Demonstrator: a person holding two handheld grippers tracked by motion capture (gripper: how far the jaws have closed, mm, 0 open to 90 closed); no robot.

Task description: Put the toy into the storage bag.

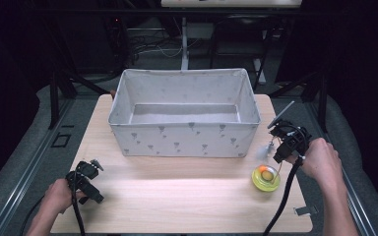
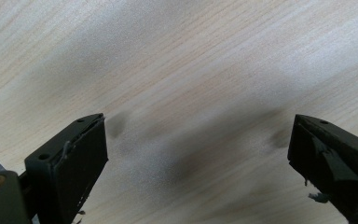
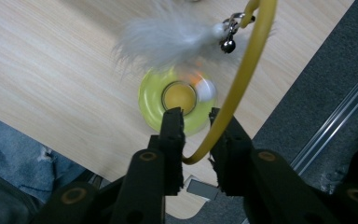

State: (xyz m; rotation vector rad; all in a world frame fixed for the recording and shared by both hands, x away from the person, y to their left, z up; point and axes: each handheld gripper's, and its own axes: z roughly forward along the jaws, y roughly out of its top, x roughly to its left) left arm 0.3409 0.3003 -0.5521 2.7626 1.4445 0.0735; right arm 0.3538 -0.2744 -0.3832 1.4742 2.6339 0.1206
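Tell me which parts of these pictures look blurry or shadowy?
Right gripper view: the feather and yellow base are soft-edged, the near jaws sharper. Left gripper view: soft dark shadows on the table. High view: bright tabletop, dark surroundings.

A: The worktop [image 1: 177,196]?
B: Pale wood grain, matt. The box [image 1: 184,140] is soft printed cloth.
A: Beside it, the toy?
B: A glossy yellow plastic base [image 3: 177,100], fluffy feather [image 3: 168,39], small metal bell [image 3: 228,45].
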